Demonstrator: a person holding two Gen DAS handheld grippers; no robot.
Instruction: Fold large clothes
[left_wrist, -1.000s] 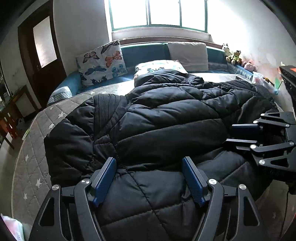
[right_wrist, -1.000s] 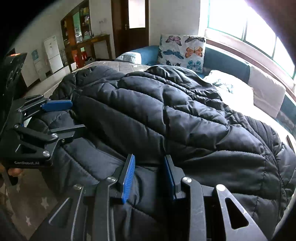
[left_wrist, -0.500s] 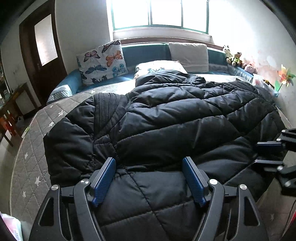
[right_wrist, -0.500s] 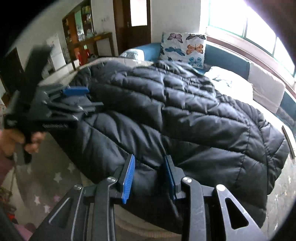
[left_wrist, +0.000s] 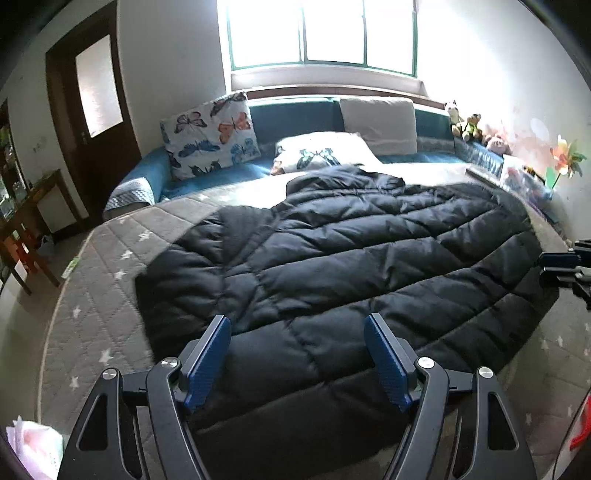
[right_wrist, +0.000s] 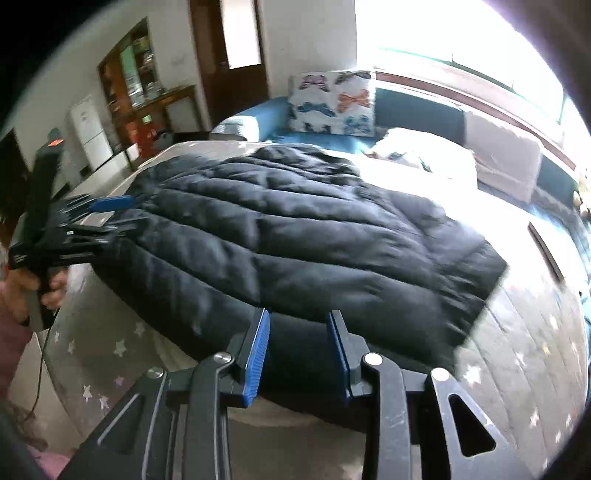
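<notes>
A large black puffer coat (left_wrist: 332, 266) lies spread flat on the grey star-quilted bed (left_wrist: 92, 295). My left gripper (left_wrist: 297, 354) hovers over the coat's near hem, its blue pads wide apart with nothing pinched. The right wrist view shows it at the coat's left side (right_wrist: 107, 214), held by a hand (right_wrist: 22, 291). My right gripper (right_wrist: 298, 350) has its jaws narrowly apart, with the coat's (right_wrist: 314, 240) edge between the pads. From the left wrist view the right gripper (left_wrist: 543, 266) sits at the coat's right edge.
A butterfly pillow (left_wrist: 210, 136), a white pillow (left_wrist: 325, 151) and a beige cushion (left_wrist: 376, 122) lie at the bed's head under the window. Stuffed toys (left_wrist: 469, 123) line the right wall. A dark door (left_wrist: 96, 110) and a wooden table (left_wrist: 26, 221) stand left.
The right gripper has moved sideways from over the coat out to its edge, and the coat now lies flatter. The left gripper has backed up and away a little, still open.
</notes>
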